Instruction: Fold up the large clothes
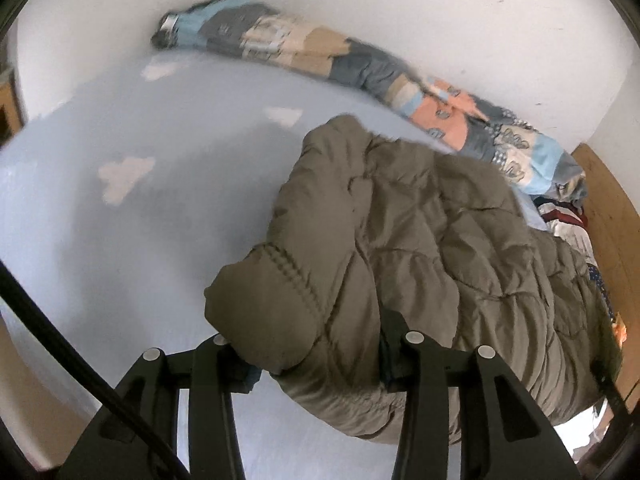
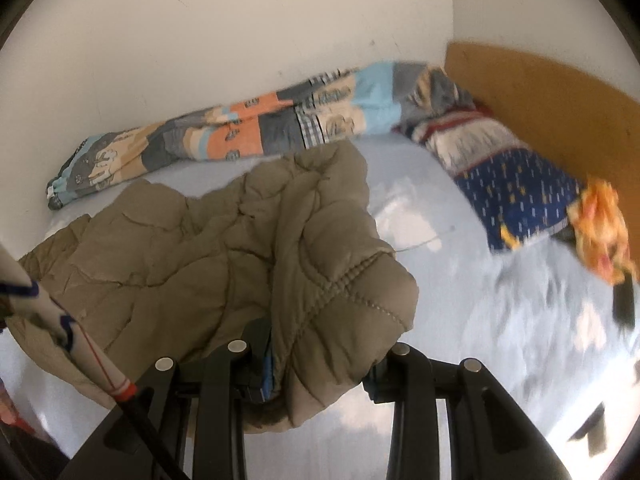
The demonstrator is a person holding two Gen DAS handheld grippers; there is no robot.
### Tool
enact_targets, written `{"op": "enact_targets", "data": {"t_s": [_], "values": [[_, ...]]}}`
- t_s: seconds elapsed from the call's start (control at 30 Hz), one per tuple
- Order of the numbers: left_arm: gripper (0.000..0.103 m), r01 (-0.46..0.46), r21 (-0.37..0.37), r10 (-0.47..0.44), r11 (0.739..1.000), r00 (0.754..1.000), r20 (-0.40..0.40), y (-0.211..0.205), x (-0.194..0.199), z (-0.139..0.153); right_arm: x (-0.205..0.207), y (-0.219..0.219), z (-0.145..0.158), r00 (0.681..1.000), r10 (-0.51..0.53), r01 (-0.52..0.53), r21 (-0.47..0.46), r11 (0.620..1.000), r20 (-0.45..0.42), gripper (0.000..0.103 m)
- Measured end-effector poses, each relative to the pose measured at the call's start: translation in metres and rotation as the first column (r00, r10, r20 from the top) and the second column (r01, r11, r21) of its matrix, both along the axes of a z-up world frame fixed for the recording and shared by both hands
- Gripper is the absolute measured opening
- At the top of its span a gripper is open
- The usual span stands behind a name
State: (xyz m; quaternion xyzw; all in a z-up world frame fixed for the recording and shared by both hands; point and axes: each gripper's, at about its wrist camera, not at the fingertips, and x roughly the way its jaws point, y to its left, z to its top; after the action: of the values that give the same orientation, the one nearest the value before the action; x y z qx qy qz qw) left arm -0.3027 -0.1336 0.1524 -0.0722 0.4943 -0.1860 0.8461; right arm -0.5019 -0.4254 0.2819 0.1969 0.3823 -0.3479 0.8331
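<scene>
An olive quilted puffer jacket (image 1: 420, 248) lies bunched on a pale blue bed sheet (image 1: 140, 220). My left gripper (image 1: 316, 356) is shut on a padded, stitched end of the jacket, which bulges between its black fingers (image 1: 416, 360). In the right wrist view the same jacket (image 2: 200, 256) spreads to the left, and my right gripper (image 2: 316, 364) is shut on another thick stitched fold that hangs over and between its fingers (image 2: 240, 364). Both held parts are lifted off the sheet.
A rolled patchwork quilt (image 2: 248, 128) lies along the white wall (image 2: 240, 20). A striped cloth and a blue patterned pillow (image 2: 520, 196) sit by the orange headboard (image 2: 560, 92), with an orange cloth (image 2: 600, 228) beside them. A cable (image 2: 96, 348) crosses at the lower left.
</scene>
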Motion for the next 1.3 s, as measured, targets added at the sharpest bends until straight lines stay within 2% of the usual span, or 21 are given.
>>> {"op": "enact_targets", "data": {"t_s": [0.1,0.17,0.23,0.3,0.37,0.47,0.53,0.6,0.67,0.7,0.8,0.9,0.97,1.07,1.2,1.3], "values": [[0.049,-0.039,-0.041,0.035,0.998,0.994,-0.105,0.011,0.007,-0.024,-0.012,-0.002,-0.024,0.999,-0.037,0.037,0.105,0.994,-0.005,0.035],[0.055,-0.091,-0.099,0.07,0.991,0.977,-0.201,0.023,0.015,-0.042,-0.017,-0.012,-0.048,0.997,-0.068,0.073,0.176,0.982,-0.034,0.036],[0.06,-0.124,-0.142,0.084,0.982,0.962,-0.26,0.031,0.019,-0.052,-0.023,-0.023,-0.066,0.994,-0.101,0.106,0.256,0.961,-0.035,0.038],[0.066,-0.147,-0.161,0.095,0.976,0.952,-0.292,0.036,0.02,-0.057,-0.029,-0.03,-0.081,0.992,-0.126,0.129,0.315,0.94,-0.032,0.044],[0.066,-0.176,-0.188,0.108,0.966,0.939,-0.325,0.045,0.018,-0.057,-0.036,-0.035,-0.087,0.989,-0.148,0.144,0.369,0.918,-0.016,0.049],[0.066,-0.218,-0.232,0.133,0.948,0.934,-0.332,0.061,0.006,-0.045,-0.049,-0.039,-0.085,0.982,-0.191,0.167,0.428,0.888,0.014,0.064],[0.066,-0.239,-0.252,0.154,0.938,0.937,-0.315,0.072,-0.003,-0.032,-0.064,-0.037,-0.078,0.972,-0.229,0.179,0.467,0.866,0.051,0.072],[0.066,-0.257,-0.26,0.19,0.931,0.948,-0.257,0.081,-0.014,-0.011,-0.078,-0.032,-0.067,0.963,-0.258,0.195,0.468,0.862,0.073,0.077],[0.066,-0.239,-0.249,0.2,0.939,0.965,-0.172,0.083,-0.019,0.012,-0.093,-0.023,-0.05,0.954,-0.289,0.232,0.415,0.88,0.079,0.078],[0.066,-0.212,-0.226,0.196,0.951,0.976,-0.093,0.076,-0.026,0.032,-0.095,-0.016,-0.042,0.952,-0.293,0.238,0.383,0.893,0.092,0.078],[0.067,-0.08,-0.158,0.093,0.984,0.993,0.078,0.038,-0.036,0.072,-0.092,0.002,-0.008,0.956,-0.254,0.211,0.259,0.943,0.147,0.078],[0.07,0.047,-0.056,-0.035,0.997,0.98,0.195,-0.011,-0.049,0.089,-0.063,0.017,0.019,0.978,-0.124,0.1,0.144,0.984,0.169,0.078],[0.07,0.141,0.015,-0.14,0.99,0.957,0.254,-0.049,-0.064,0.085,-0.034,0.026,0.024,0.988,-0.03,0.016,0.091,0.996,0.15,0.078],[0.07,0.214,0.123,-0.24,0.969,0.934,0.264,-0.097,-0.072,0.056,0.002,0.033,0.012,0.99,0.054,-0.065,0.083,0.994,0.127,0.078],[0.07,0.22,0.174,-0.255,0.96,0.942,0.219,-0.13,-0.065,0.013,0.048,0.04,-0.027,0.994,0.094,-0.099,0.112,0.989,0.051,0.076],[0.071,0.238,0.234,-0.289,0.943,0.932,0.217,-0.139,-0.061,-0.017,0.072,0.049,-0.057,0.987,0.153,-0.149,0.093,0.984,-0.039,0.077]]}}
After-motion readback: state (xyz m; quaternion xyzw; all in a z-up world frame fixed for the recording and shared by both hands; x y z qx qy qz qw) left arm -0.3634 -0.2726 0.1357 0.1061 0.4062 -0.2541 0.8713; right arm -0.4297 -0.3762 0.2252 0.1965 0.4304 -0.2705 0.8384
